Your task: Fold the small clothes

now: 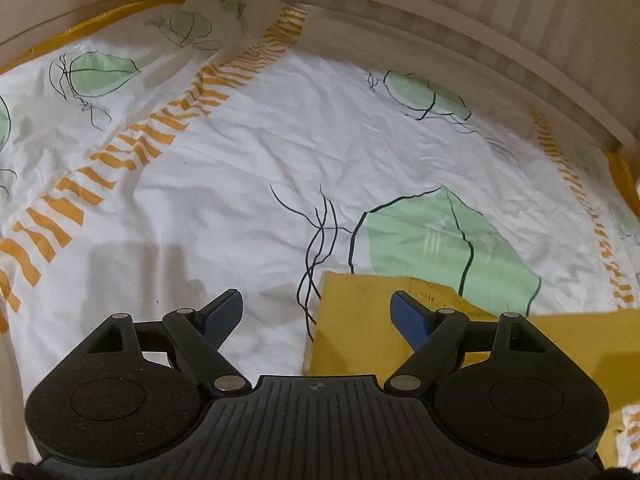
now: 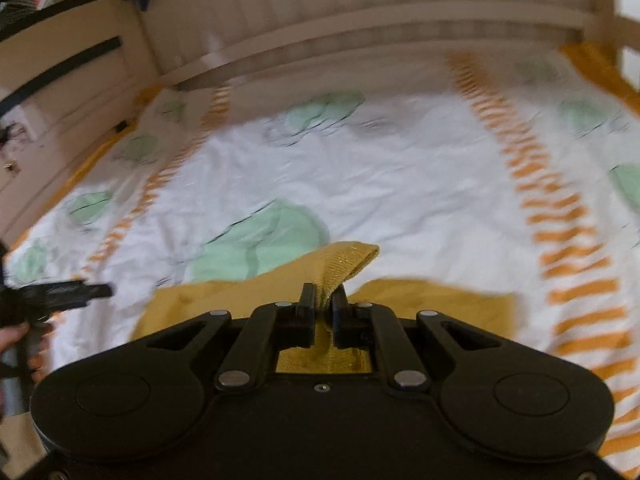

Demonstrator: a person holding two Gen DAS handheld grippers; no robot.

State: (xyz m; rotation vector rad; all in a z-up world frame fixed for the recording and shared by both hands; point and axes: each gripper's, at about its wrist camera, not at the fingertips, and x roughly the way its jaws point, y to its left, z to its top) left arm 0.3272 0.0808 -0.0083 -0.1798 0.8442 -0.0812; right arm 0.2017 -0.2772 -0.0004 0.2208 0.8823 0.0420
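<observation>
Spread across the bed (image 1: 248, 184), a patterned sheet carries the yellow garment (image 1: 360, 320) at lower centre. Soft and light, its edge is pinched by the right tool (image 2: 323, 300); the left tool (image 1: 318, 312) is held wide, empty.

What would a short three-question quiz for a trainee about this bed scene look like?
1. True or false: the left gripper is clamped on the yellow garment.
2. What does the right gripper hold? A) the patterned bedsheet B) a fold of the yellow garment C) nothing
3. Fill in: the garment lies on a white sheet printed with green shapes and orange ____.

Key
1. False: its jaws stand wide open above the sheet and the garment's edge.
2. B: its jaws are shut on a raised fold of yellow fabric.
3. Stripes.
</observation>
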